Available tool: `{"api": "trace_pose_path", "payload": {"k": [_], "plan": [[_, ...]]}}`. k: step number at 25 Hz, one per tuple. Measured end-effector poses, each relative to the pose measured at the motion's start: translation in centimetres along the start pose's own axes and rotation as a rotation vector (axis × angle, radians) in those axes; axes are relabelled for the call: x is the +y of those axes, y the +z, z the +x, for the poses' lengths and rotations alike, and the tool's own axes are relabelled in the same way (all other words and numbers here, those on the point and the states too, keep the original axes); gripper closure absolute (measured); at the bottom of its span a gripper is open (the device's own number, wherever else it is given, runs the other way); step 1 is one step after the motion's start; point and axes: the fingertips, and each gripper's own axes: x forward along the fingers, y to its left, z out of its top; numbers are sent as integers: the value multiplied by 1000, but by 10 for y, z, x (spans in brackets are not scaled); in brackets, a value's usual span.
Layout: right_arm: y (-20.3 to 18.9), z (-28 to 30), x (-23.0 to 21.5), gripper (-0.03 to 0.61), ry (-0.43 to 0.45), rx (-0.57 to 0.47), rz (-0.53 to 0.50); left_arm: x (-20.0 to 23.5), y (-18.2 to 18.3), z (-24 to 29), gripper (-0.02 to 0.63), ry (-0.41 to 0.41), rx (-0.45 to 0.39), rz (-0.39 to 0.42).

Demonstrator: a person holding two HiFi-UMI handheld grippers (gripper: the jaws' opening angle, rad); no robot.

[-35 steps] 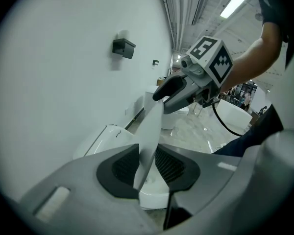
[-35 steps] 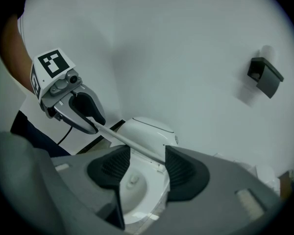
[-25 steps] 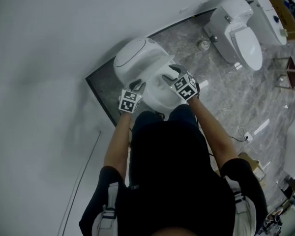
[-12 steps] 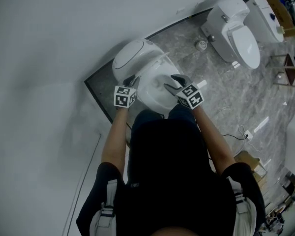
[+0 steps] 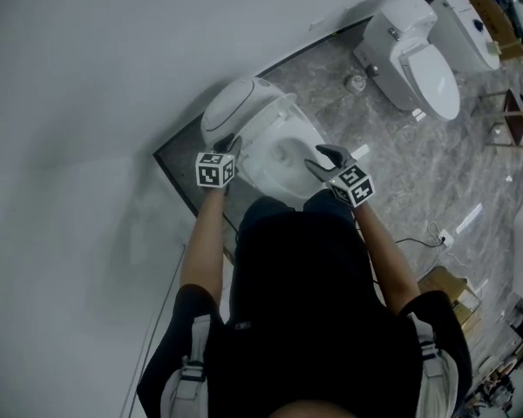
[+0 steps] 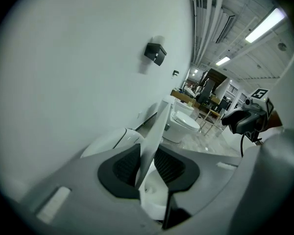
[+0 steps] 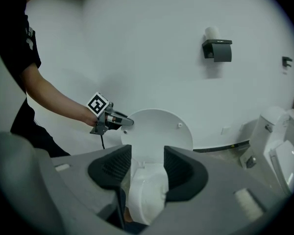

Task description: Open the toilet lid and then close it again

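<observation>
The white oval plastic toilet lid (image 5: 237, 104) is up. It stands near upright at the back of the white ceramic bowl (image 5: 283, 162), close by the pale wall (image 5: 96, 77), so the opening half looks done and only the closing is left. Its long axis runs from the hinge at the bowl's rear up to the free rim, tipped a little toward the wall, with the inner face turned to the person. The left gripper (image 5: 233, 144) has its fingers (image 6: 120, 168) clamped on the lid's side rim. The right gripper (image 5: 325, 158) sits by the bowl's right edge with fingers apart, grasping nothing — they have just been closing a little, with only the bowl well beyond them.
</observation>
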Motion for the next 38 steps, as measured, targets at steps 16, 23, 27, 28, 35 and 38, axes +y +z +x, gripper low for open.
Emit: {"api": "trace_pose_path", "payload": {"k": [16, 23, 27, 28, 35, 38], "plan": [[-41, -34, -28, 370, -83, 35, 110, 55, 15, 18, 528, 41, 67, -41], [-52, -33, -29, 370, -74, 58, 131, 65, 13, 24, 538, 66, 125, 1], [-54, -33, -29, 370, -65, 64, 132, 62, 12, 24, 539, 60, 121, 3], [-54, -33, -28, 370, -63, 65, 132, 63, 12, 24, 538, 59, 118, 1], [-56, -34, -26, 370, -55, 66, 143, 56, 8, 23, 538, 49, 108, -4], [-58, -34, -25, 370, -54, 65, 150, 45, 5, 21, 538, 46, 88, -1]]}}
